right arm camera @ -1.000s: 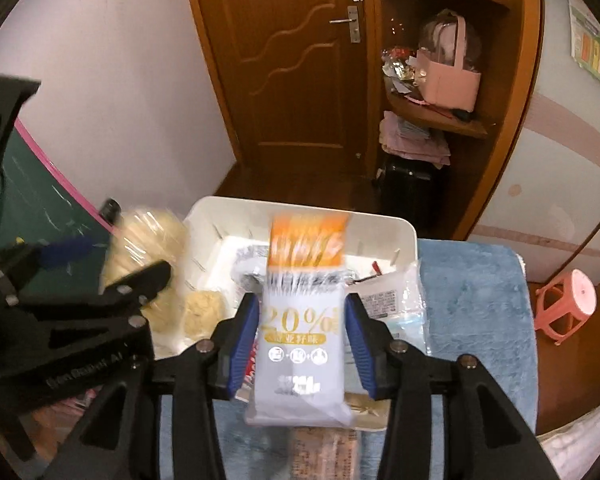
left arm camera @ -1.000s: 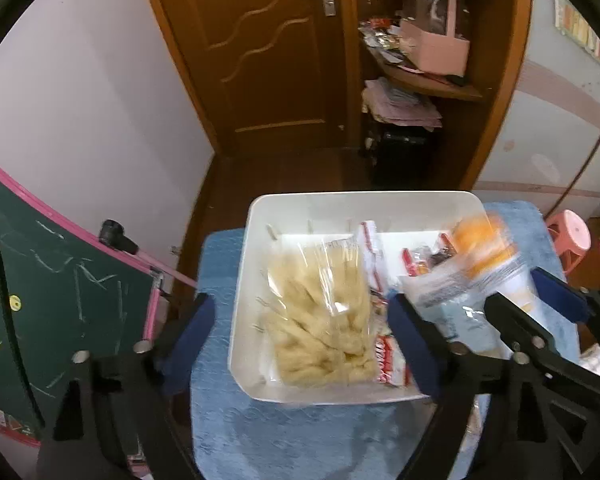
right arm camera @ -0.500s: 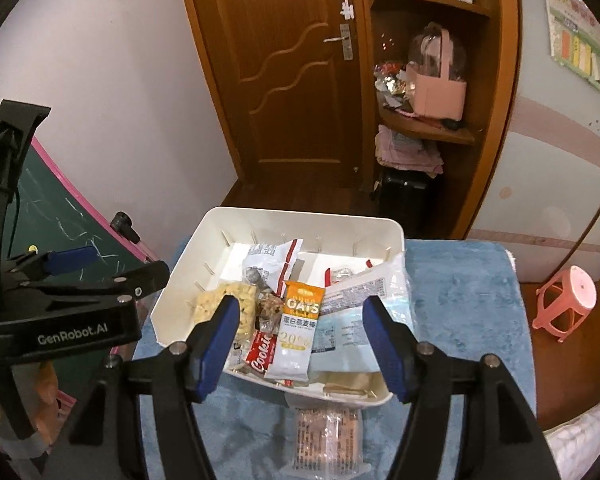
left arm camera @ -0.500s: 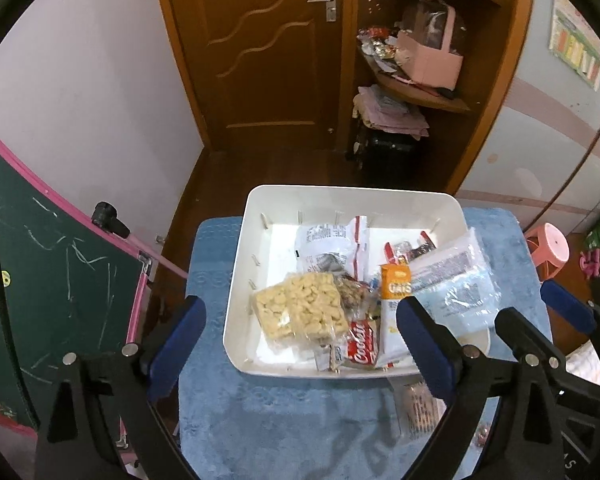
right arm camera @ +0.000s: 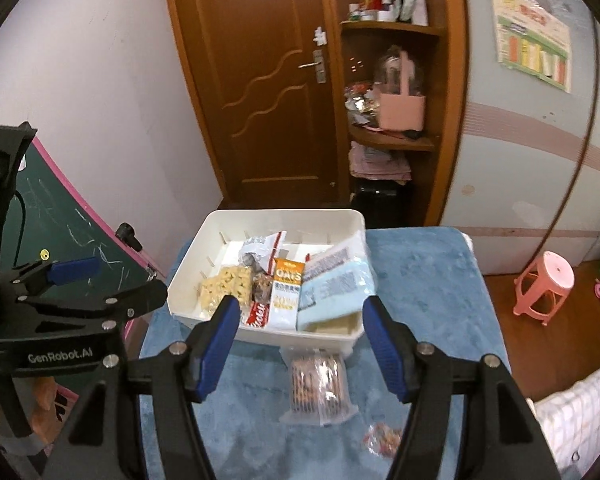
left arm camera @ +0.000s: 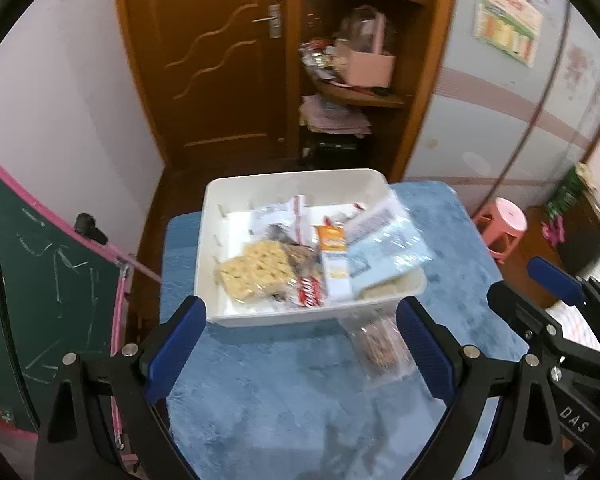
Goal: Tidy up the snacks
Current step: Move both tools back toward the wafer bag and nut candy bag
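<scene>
A white bin (left arm camera: 210,240) (right arm camera: 228,224) stands on a blue cloth-covered table (left arm camera: 284,392) (right arm camera: 420,272). In it lie a clear bag of yellow crackers (left arm camera: 256,270) (right arm camera: 226,286), an orange-and-white oats packet (left arm camera: 334,264) (right arm camera: 286,294), a pale blue packet (left arm camera: 386,246) (right arm camera: 336,284) and other snacks. A clear packet of brown biscuits (left arm camera: 380,346) (right arm camera: 319,384) lies on the cloth in front of the bin. My left gripper (left arm camera: 298,354) and right gripper (right arm camera: 300,348) are both open and empty, held back above the cloth.
A small colourful packet (right arm camera: 382,438) lies on the cloth near the front right. A green chalkboard with a pink frame (left arm camera: 40,280) stands to the left. A pink stool (right arm camera: 544,286), a wooden door and shelves are behind. The left gripper's body (right arm camera: 68,304) shows in the right wrist view.
Both grippers let go of their snacks into the bin and opened. Both have pulled back and up from the bin; the cracker bag and the oats packet now lie in it.
</scene>
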